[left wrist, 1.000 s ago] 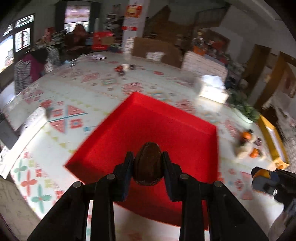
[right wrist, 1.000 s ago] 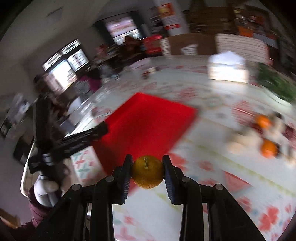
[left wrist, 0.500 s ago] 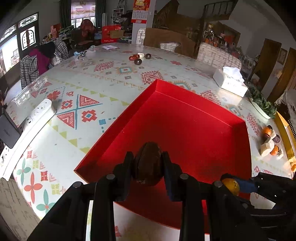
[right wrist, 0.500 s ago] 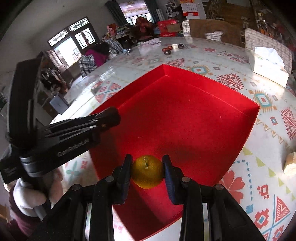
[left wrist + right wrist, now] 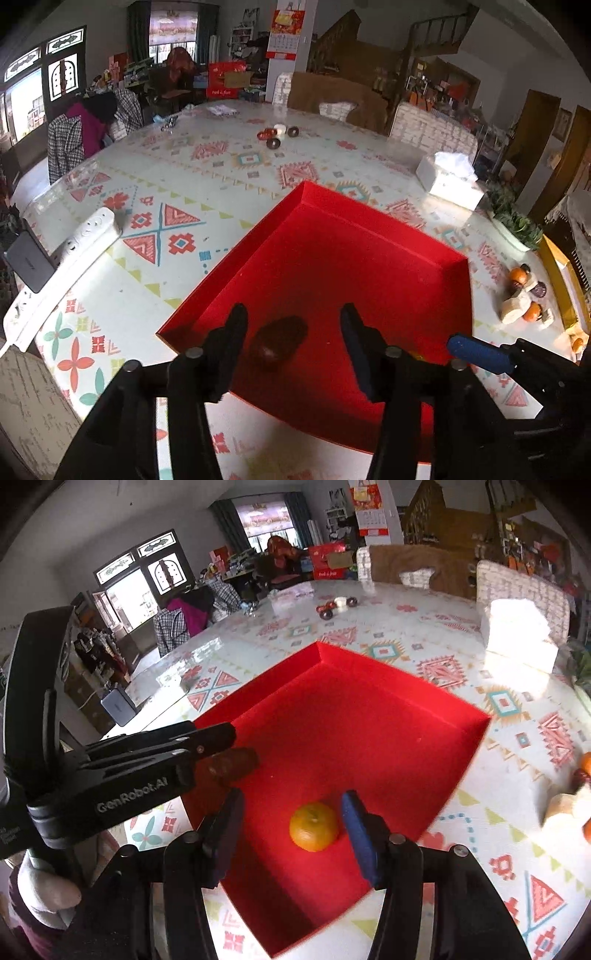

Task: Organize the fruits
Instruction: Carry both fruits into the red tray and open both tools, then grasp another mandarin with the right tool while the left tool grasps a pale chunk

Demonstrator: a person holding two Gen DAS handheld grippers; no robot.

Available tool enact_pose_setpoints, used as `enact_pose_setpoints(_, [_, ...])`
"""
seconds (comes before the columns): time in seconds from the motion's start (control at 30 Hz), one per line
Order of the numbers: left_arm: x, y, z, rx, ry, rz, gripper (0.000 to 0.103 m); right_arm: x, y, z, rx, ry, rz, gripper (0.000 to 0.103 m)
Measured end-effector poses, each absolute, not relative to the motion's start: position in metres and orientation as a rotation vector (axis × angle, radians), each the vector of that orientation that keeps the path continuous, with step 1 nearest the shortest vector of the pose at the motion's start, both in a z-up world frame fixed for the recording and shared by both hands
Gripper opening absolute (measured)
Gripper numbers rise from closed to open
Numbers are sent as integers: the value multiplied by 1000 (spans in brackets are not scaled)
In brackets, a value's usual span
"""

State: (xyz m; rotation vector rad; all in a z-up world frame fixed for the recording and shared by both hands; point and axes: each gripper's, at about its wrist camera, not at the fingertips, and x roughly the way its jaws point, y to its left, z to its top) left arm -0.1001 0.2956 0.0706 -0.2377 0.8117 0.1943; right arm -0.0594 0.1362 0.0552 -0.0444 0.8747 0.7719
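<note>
The brown fruit [image 5: 277,341] is motion-blurred in the left wrist view; its outline smears and its kind cannot be told. In the right wrist view the same fruit [image 5: 232,764] is partly covered by the left gripper [image 5: 207,746]. The right gripper [image 5: 476,356] shows only as one blue-padded finger entering from the right edge of the left wrist view; its other finger is hidden. The orange fruit [image 5: 314,826] is almost wholly hidden in the left wrist view. Small objects at the table's far right [image 5: 524,299] are too small to identify. The tissue box [image 5: 517,635] is overexposed and blurred.
</note>
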Motion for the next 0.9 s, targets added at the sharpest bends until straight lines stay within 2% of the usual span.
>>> enact_pose_setpoints(0.1, [-106,283,82,-229,792,173,57,-64,118,65,-27,852,752,59])
enact_pose_setpoints(0.23, [-110,257,94,-195,771,130,68,-65,77,75,12,830,695,59])
enact_pose_setpoints(0.57, [-113,174,105,-105,776,-19,70,-73,-40,79,104,806,519,59])
enact_pose_setpoints(0.9, [-101,95,95,-34,823,-157,70,-67,-206,79,270,775,247,59])
